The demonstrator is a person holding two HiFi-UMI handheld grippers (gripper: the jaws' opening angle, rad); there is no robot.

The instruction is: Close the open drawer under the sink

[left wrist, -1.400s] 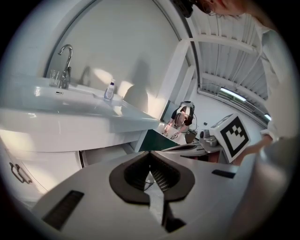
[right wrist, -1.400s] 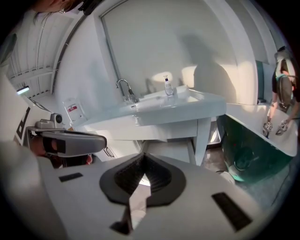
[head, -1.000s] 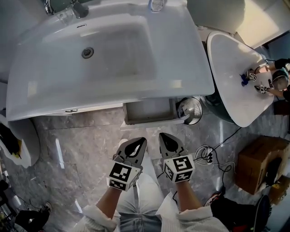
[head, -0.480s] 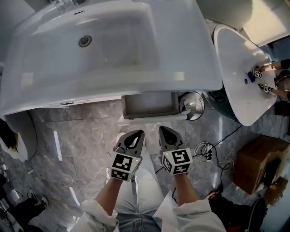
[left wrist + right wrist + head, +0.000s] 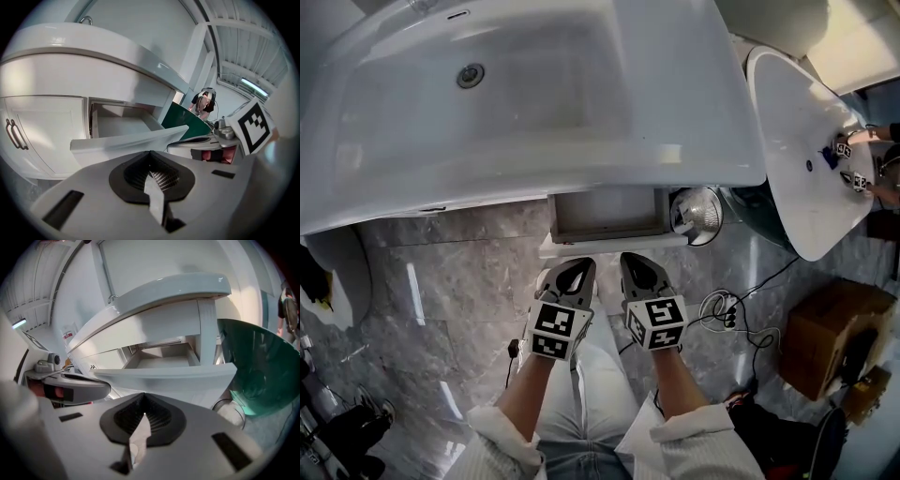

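Seen from above, a wide white ceramic sink [image 5: 534, 103] fills the top of the head view. Beneath its front edge, towards the right end, the white open drawer [image 5: 614, 246] juts out over the grey marbled floor [image 5: 450, 291]. Its back half is hidden under the sink and what shows of its inside looks bare.

The left gripper [image 5: 573, 269] and right gripper [image 5: 636, 266] are side by side, pointing at the drawer's front panel, their tips just short of it. Whether either touches the panel cannot be told.

In the left gripper view, the left gripper [image 5: 152, 172] has its jaws pressed together with nothing between them. The drawer [image 5: 126, 140] stands just beyond, next to a white cabinet door [image 5: 42, 136] with a curved metal handle. The right gripper [image 5: 143, 420] likewise has its jaws together on nothing, facing the drawer's front [image 5: 164, 378].

A round shiny metal object [image 5: 695, 216] sits just right of the drawer, partly under the sink. Further right is a second white oval basin [image 5: 802, 178], cut off by the view's edge. A brown cardboard box [image 5: 830, 347] sits near the floor's lower right corner.
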